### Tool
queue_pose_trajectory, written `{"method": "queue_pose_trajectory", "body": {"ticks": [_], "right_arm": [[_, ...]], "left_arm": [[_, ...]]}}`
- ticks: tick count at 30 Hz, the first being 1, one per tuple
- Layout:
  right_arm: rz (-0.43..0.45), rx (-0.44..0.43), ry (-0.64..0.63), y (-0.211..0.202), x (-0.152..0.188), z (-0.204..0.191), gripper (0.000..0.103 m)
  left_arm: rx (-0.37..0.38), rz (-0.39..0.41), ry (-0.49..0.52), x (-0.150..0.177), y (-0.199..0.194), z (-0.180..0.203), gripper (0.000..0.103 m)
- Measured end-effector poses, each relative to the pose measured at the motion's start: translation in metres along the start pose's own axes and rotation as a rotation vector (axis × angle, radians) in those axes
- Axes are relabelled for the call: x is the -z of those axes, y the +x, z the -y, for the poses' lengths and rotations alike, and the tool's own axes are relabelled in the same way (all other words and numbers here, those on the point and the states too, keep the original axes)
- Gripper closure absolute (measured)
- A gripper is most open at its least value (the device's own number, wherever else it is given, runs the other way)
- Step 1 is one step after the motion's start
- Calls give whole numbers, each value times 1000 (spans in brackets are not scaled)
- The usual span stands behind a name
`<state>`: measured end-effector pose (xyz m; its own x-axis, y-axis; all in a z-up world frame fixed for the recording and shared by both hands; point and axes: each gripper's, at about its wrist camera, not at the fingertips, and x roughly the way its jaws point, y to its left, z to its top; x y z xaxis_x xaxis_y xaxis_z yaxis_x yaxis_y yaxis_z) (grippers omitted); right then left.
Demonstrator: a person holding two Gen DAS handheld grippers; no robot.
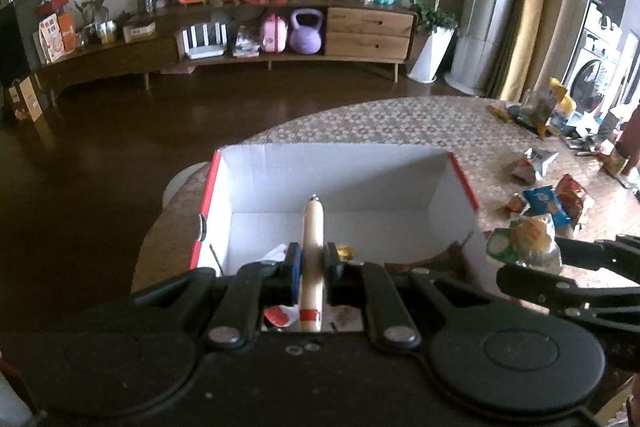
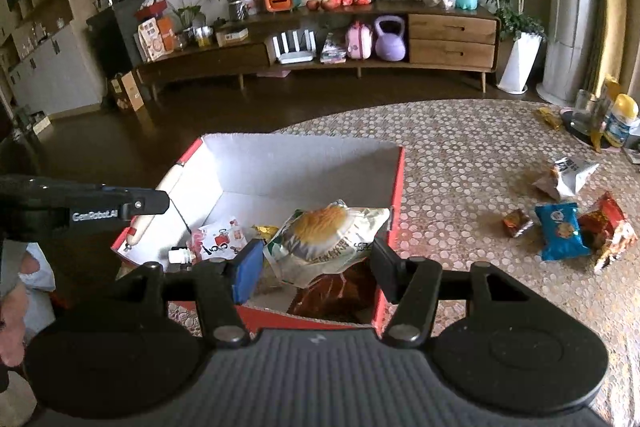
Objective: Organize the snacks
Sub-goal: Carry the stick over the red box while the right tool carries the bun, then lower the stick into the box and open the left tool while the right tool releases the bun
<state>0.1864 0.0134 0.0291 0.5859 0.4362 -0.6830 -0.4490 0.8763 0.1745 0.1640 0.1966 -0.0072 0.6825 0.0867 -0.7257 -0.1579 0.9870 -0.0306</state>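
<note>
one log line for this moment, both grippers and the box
left gripper: shut on cream sausage stick over red white-lined cardboard box | right gripper: open, silver-green snack packet between fingers over box | loose snacks on table

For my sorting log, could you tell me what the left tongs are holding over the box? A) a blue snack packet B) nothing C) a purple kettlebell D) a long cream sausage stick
D: the left tongs are shut on the sausage stick, held above the red box.
</note>
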Motion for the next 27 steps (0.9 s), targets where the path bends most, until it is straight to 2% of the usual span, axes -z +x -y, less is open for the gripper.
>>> {"method": "queue_pose_trajectory", "body": {"ticks": [16,20,25,26,27], "right_arm": [[-77,7,-36,52,-1,-10,45],[-87,5,-42,57,0,-11,45],[-105,2,-56,65,1,-12,45],[-108,3,-56,66,1,-13,45],[-111,3,-57,68,2,-13,45]], "left_arm": [[-25,-93,9,8,50,-6,95],[-26,-111,17,10,57,-7,88],[-28,-120,11,11,61,-7,75],[-29,-118,8,11,61,-8,64],[-31,-114,6,11,60,-8,42]]}}
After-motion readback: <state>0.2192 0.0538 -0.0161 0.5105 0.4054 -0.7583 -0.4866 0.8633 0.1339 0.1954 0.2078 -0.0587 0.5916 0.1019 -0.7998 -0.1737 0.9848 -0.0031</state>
